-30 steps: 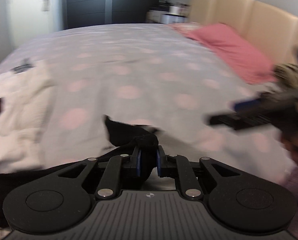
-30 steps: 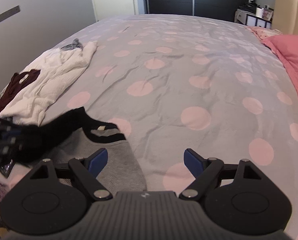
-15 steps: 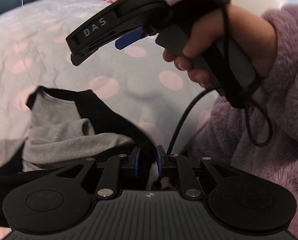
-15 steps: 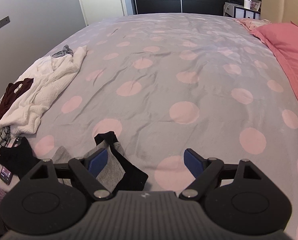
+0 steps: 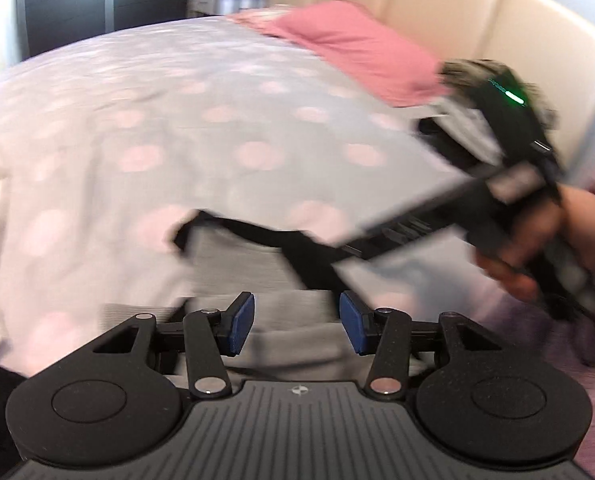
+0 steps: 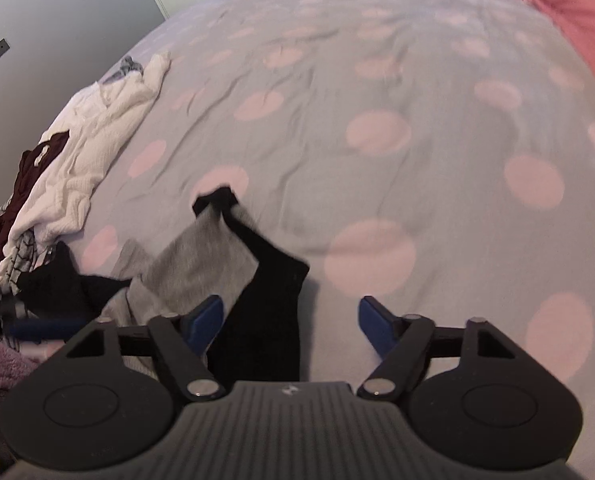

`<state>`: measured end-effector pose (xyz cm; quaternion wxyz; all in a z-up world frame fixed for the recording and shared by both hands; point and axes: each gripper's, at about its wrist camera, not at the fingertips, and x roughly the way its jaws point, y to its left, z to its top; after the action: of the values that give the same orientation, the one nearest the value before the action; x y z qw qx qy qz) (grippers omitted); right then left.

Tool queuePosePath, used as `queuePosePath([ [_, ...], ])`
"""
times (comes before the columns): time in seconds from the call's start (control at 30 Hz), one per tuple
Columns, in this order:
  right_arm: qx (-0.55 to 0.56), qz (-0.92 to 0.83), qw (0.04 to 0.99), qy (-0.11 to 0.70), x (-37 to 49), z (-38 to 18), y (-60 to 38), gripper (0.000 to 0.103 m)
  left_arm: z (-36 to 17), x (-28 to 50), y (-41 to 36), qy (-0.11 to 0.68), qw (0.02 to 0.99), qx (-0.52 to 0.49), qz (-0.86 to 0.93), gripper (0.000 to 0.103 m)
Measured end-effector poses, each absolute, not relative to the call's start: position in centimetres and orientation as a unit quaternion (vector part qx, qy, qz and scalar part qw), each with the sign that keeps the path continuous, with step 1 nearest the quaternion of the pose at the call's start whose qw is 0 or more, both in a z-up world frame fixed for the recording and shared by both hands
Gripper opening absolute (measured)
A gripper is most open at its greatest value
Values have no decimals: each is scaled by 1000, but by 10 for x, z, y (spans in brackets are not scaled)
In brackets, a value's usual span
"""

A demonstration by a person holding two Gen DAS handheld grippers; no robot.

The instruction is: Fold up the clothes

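We are working on a wide bed under a grey cover with pink dots point(image 6: 377, 80), and the folding looks barely begun: nothing we can see lies in a neat folded stack. One grey knit top with black sleeves and trim point(image 6: 201, 256) lies rumpled at the near edge of the bed, just in front of both grippers, one black sleeve stretched out over the cover.

At the left edge waits one heap of unfolded clothes point(image 6: 81, 148), in which we can make out a white textured piece, a dark maroon one and a checked one; more may be buried. One pink pillow point(image 5: 353, 48) lies by the headboard.

Our left gripper point(image 5: 296, 322) is letting go, its jaws spreading over grey fabric without pressing it. Our right gripper point(image 6: 289, 320) is narrowing around the black sleeve, the pads not yet pinching it.
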<state>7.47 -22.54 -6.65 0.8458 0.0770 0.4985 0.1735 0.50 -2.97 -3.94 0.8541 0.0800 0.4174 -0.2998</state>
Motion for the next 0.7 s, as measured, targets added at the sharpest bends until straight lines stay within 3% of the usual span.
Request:
queuePosePath([
  [0.07, 94, 178, 833, 516, 75, -79, -225, 67, -45, 15, -22, 418, 863, 100, -266, 45],
  [0.13, 118, 190, 816, 533, 75, -89, -224, 58, -50, 26, -13, 421, 869, 121, -232, 45],
  [0.2, 143, 203, 797, 551, 75, -94, -223, 15, -59, 36, -6, 427, 870, 137, -205, 45],
  [0.23, 148, 207, 793, 554, 75, -94, -222, 9, -64, 40, -3, 434, 867, 142, -200, 45],
  [0.43, 114, 192, 817, 531, 71, -69, -226, 8, -89, 49, 10, 452, 851, 169, -206, 45],
  [0.5, 94, 161, 833, 522, 68, -62, -238, 0, -93, 49, 10, 453, 850, 170, -210, 42],
  [0.6, 45, 83, 867, 489, 62, -51, -264, 0, -95, 48, 8, 454, 849, 170, -212, 41],
  [0.7, 100, 68, 868, 482, 57, -53, -293, 1, -97, 53, 7, 469, 844, 141, -217, 32],
])
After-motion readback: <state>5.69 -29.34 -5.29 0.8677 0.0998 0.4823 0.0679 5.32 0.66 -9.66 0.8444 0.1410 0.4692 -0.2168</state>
